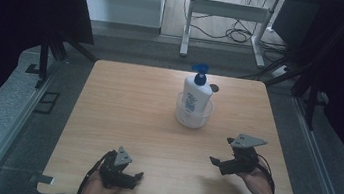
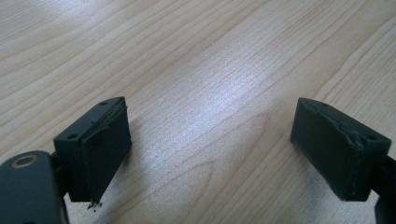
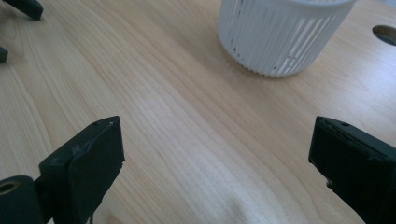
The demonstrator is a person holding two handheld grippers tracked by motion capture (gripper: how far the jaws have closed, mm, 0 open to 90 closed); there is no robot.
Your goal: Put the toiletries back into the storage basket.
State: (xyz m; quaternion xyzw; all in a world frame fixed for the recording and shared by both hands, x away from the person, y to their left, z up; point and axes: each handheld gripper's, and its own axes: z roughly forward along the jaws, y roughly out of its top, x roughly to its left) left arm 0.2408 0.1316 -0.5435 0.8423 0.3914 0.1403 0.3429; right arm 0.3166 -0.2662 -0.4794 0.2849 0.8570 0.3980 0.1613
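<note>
Left fingers: the left gripper has its jaws spread wide, nothing between them but bare wood.
Right fingers: the right gripper is also spread wide and empty, over bare wood.
Left gripper position: low over the near edge of the table, left of centre, held in the person's left hand.
Right gripper position: near the right front corner, raised a little, held in the right hand.
Open room: the wood between and ahead of both grippers is bare; the two grippers are well apart.
Edges: the near edge lies just under both hands; the right edge is near the right gripper.
Ahead: a white ribbed basket stands right of centre, apart from the right jaws.
In the basket: a white pump bottle with a blue top, upright.
Hole: a round hole in the tabletop just beyond the basket.
Beyond the table: a white frame and cables on the floor.
</note>
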